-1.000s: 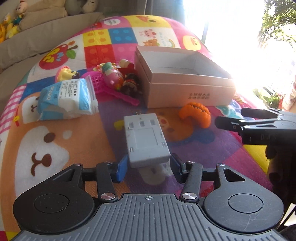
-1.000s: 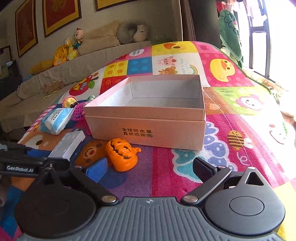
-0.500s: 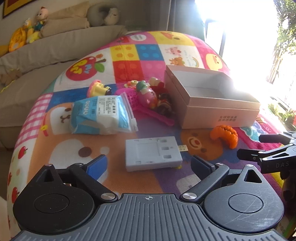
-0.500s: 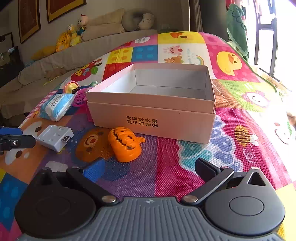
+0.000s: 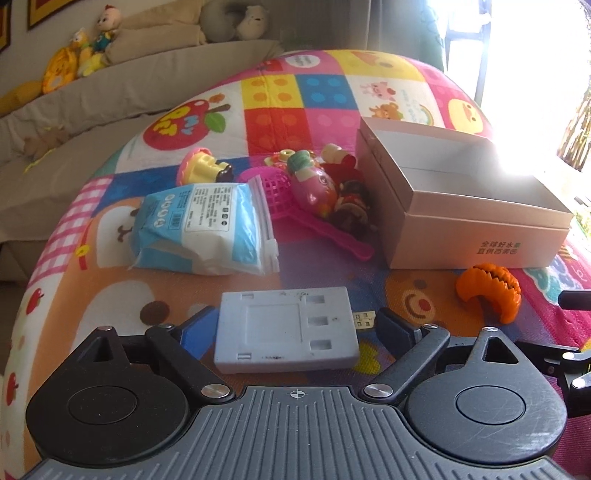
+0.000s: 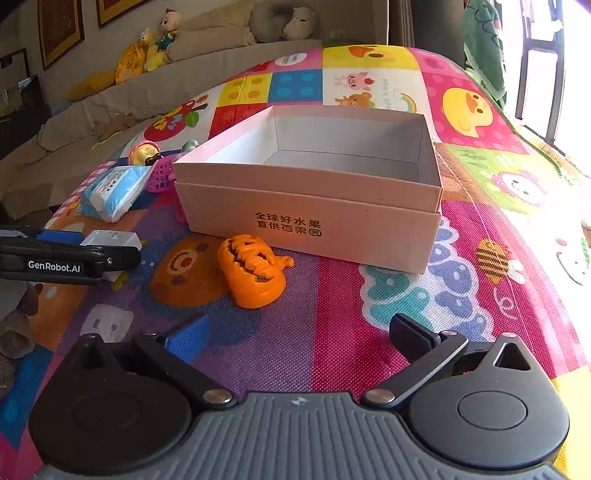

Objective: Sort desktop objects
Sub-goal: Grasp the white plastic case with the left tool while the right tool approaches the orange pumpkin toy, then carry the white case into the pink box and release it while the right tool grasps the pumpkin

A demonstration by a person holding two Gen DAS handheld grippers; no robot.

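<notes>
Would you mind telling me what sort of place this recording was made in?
Most likely a home living room: a children's play mat covers the surface, plush toys line a sofa, and framed pictures hang behind.

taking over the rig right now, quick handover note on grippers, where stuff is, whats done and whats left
Left gripper: jaws closing around the grey charger block, which lies on the mat; pads not on it yet.
Right gripper: open, holding nothing, aimed at the orange pumpkin.
Cardboard box: nothing visible inside.
Pumpkin lies just in front of the box; tissue pack, pink scoop and small toys sit to the box's left.
Done: nothing boxed.
Left: everything.
</notes>
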